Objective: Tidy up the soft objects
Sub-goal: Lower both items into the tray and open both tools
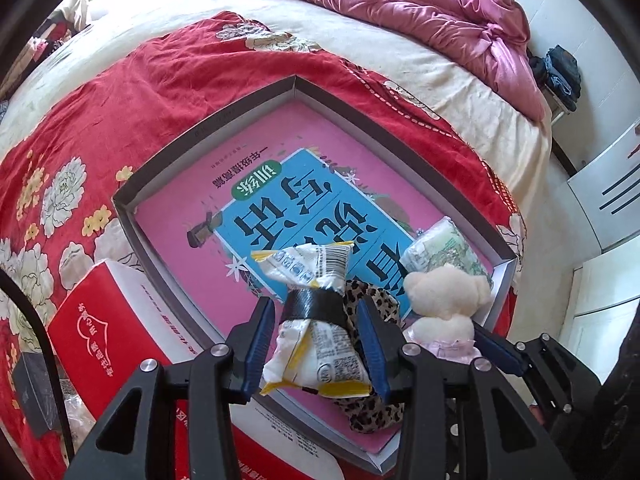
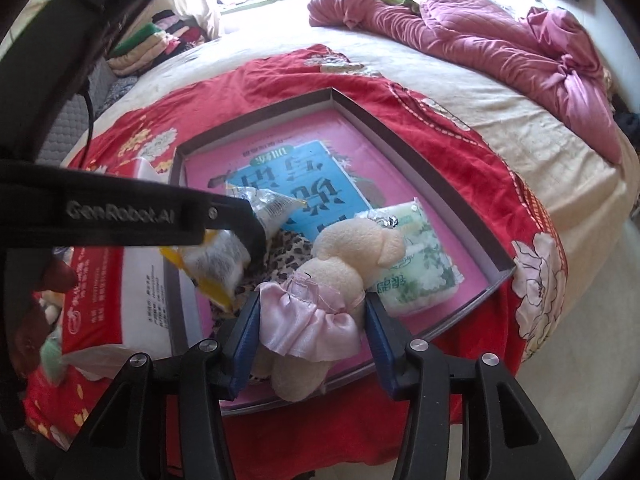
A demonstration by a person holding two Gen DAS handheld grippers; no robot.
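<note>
A shallow grey box (image 1: 208, 128) (image 2: 420, 136) with a pink and blue book cover inside lies on the bed. My left gripper (image 1: 316, 312) is shut on a white and yellow snack packet (image 1: 316, 344) banded with black tape, held over the box's near side; the packet also shows in the right wrist view (image 2: 216, 260). My right gripper (image 2: 312, 308) is shut on a cream plush bear (image 2: 344, 256) in a pink skirt, also seen in the left wrist view (image 1: 444, 300). A leopard-print cloth (image 1: 376, 412) (image 2: 288, 248) and a green-white tissue pack (image 1: 440, 252) (image 2: 416, 268) lie in the box.
A red floral cover (image 1: 160, 80) (image 2: 480, 184) lies under the box. A red and white pack (image 1: 104, 332) (image 2: 132, 292) sits left of the box. A crumpled pink quilt (image 1: 420, 12) (image 2: 500, 40) lies at the far side of the bed. White furniture (image 1: 608, 200) stands at right.
</note>
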